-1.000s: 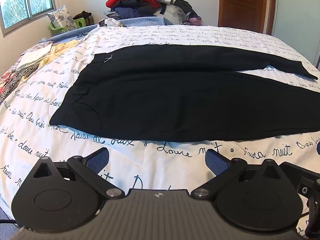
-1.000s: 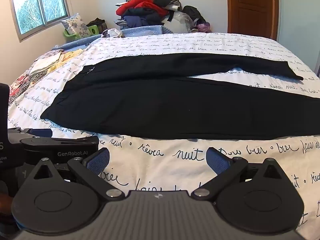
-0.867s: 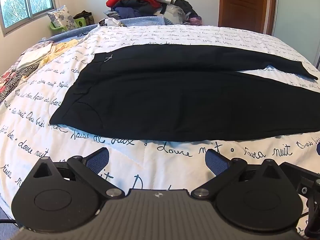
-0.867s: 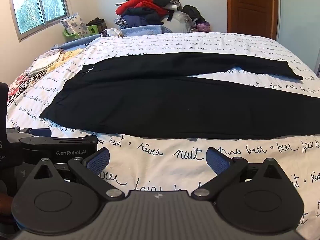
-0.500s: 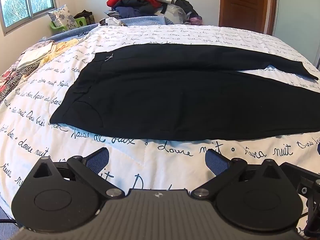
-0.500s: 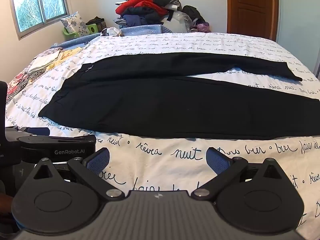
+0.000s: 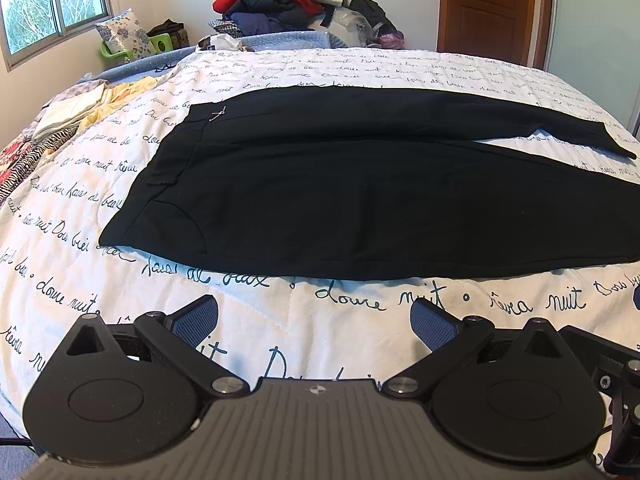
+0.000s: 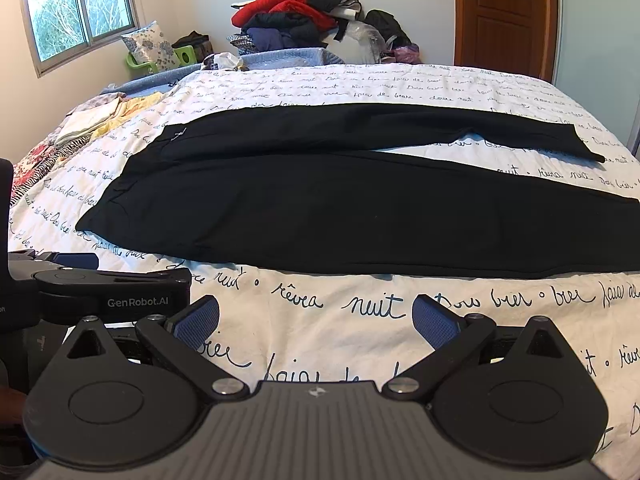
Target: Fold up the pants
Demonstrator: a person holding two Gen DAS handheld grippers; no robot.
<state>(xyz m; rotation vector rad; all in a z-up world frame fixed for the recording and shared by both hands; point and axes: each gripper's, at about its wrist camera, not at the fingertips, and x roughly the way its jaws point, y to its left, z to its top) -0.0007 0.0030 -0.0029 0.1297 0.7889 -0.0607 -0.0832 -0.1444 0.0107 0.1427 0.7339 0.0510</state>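
Note:
Black pants lie flat across a bed with a white script-printed cover, waistband at the left, both legs running to the right and spread apart. They also show in the right wrist view. My left gripper is open and empty, hovering over the cover just short of the pants' near edge. My right gripper is open and empty, also short of the near edge. The left gripper's body shows at the left of the right wrist view.
Folded patterned clothes lie on the bed's left side. A pile of clothes stands behind the bed. A floral pillow and green item sit under the window. A wooden door is at the back right.
Both grippers have drifted very slightly; the view of the pants has barely shifted. Both stay open and empty.

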